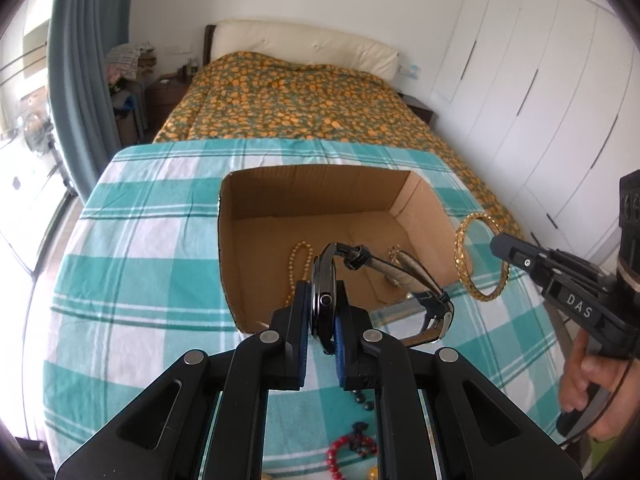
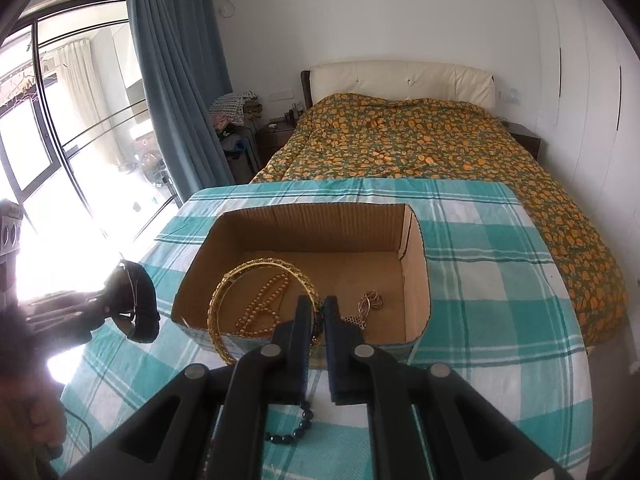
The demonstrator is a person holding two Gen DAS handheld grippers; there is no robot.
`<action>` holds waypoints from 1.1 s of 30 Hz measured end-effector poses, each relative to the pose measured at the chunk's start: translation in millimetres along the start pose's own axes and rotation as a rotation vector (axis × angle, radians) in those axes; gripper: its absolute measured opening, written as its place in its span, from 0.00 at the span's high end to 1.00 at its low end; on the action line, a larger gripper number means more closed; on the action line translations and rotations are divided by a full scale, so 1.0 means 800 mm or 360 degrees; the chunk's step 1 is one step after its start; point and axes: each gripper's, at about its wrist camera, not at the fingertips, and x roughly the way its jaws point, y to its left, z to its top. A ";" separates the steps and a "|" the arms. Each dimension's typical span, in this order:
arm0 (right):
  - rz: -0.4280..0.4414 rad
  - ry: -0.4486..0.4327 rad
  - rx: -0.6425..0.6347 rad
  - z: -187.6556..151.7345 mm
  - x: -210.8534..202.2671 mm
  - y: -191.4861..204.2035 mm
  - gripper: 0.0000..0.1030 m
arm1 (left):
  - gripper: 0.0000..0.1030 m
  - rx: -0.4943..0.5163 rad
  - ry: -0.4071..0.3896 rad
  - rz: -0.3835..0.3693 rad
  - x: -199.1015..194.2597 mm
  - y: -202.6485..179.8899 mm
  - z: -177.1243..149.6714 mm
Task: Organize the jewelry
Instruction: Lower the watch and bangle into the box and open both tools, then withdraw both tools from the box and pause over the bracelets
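My left gripper (image 1: 323,304) is shut on a black wristwatch (image 1: 322,300), whose strap (image 1: 424,304) loops off to the right. It hangs over the near edge of an open cardboard box (image 1: 256,216). My right gripper (image 2: 318,312) is shut on a gold bangle (image 2: 224,304), held above the box (image 2: 416,280); it also shows at the right of the left wrist view, the bangle (image 1: 462,256) hanging from the gripper (image 1: 498,240). Inside the box lie a pearl necklace (image 2: 264,304) and a small gold piece (image 2: 372,302).
A teal checked cloth (image 1: 140,280) covers the table. Loose pieces lie near me on it: a red bead bracelet (image 1: 336,456) and a dark bead string (image 2: 296,428). A bed with an orange-patterned cover (image 2: 420,144) stands behind, wardrobe doors on the right, a window on the left.
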 end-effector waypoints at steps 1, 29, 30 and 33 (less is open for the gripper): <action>0.0001 0.0024 0.0007 0.006 0.016 0.000 0.93 | 0.91 -0.0002 0.0018 0.0006 0.014 0.002 0.005; -0.0082 -0.0082 -0.0070 -0.078 -0.049 0.004 0.58 | 0.19 0.0151 -0.0053 0.0145 -0.069 0.000 -0.103; -0.0092 -0.0091 -0.0079 -0.093 -0.065 0.005 0.58 | 0.19 0.0157 -0.0042 0.0138 -0.080 -0.002 -0.122; -0.0133 -0.0098 -0.0090 -0.148 -0.106 0.009 0.58 | 0.18 0.0152 -0.0003 0.0161 -0.102 -0.010 -0.184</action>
